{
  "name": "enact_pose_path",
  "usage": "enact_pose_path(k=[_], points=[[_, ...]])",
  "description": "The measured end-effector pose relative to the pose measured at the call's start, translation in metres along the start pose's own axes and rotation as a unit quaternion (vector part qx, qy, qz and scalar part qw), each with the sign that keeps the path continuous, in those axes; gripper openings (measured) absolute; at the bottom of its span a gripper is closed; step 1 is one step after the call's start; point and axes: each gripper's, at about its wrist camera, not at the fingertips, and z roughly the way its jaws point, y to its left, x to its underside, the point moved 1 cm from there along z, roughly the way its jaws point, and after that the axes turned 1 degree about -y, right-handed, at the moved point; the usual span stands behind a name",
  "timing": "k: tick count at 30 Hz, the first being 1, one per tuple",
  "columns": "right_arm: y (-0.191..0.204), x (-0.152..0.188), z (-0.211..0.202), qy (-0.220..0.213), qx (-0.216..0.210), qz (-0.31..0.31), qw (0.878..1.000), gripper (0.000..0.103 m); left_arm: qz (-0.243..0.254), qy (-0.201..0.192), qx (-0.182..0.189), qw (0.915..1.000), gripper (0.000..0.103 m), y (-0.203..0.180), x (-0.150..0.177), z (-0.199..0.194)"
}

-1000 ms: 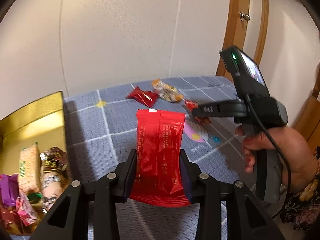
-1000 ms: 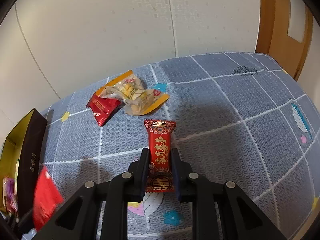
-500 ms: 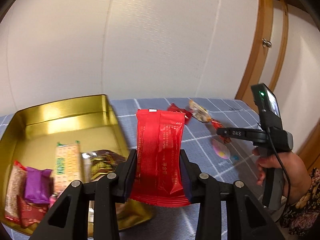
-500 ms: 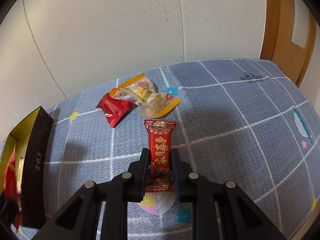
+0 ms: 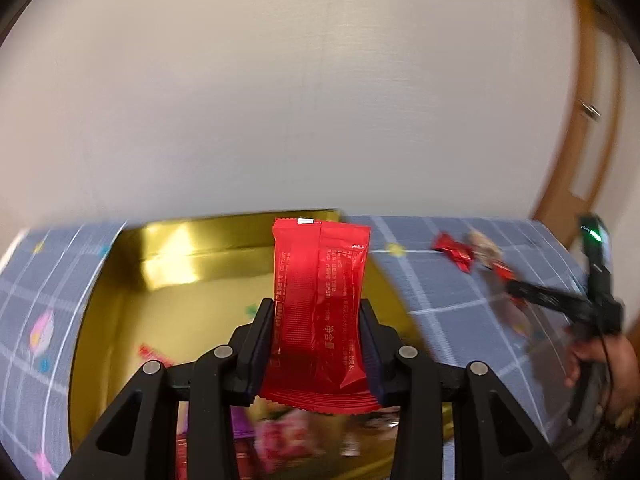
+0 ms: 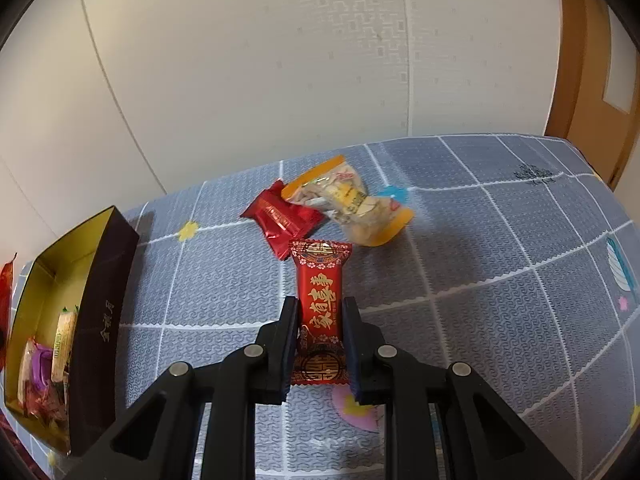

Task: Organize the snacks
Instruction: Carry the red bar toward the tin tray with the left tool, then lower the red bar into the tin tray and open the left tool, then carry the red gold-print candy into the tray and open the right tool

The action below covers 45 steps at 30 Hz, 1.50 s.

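The left hand-held gripper clamps a red packet above the gold box. The right hand-held gripper grips a red candy over the surface; a red pouch and clear bag lie at 12 o'clock.

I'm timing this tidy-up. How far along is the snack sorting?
Done: several snacks lie in the gold box. In hand: the left gripper holds a plain red packet above the box; the right gripper holds a patterned red bar. Left: a red pouch and a yellow-edged bag on the cloth.
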Motion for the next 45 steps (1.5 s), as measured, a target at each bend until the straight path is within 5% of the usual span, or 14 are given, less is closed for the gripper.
enact_pose_path(k=[14,19,36,45], points=[[0.017,0.000,-0.002,-0.003,-0.020,-0.008,1.000,0.022,-0.115,0.055,-0.075,0.9889,0.040,0.085,0.008,0.017],[0.026,-0.002,-0.004,-0.005,-0.032,-0.011,0.999,0.022,-0.153,0.070,-0.072,0.9832,0.040,0.104,0.013,0.022],[0.050,-0.008,-0.004,-0.010,-0.055,-0.028,0.998,0.022,-0.119,0.077,-0.111,0.9836,0.046,0.086,0.013,0.017],[0.070,-0.008,-0.010,-0.026,-0.088,-0.040,0.995,0.022,-0.128,0.083,-0.092,0.9839,0.046,0.081,0.022,0.008]])
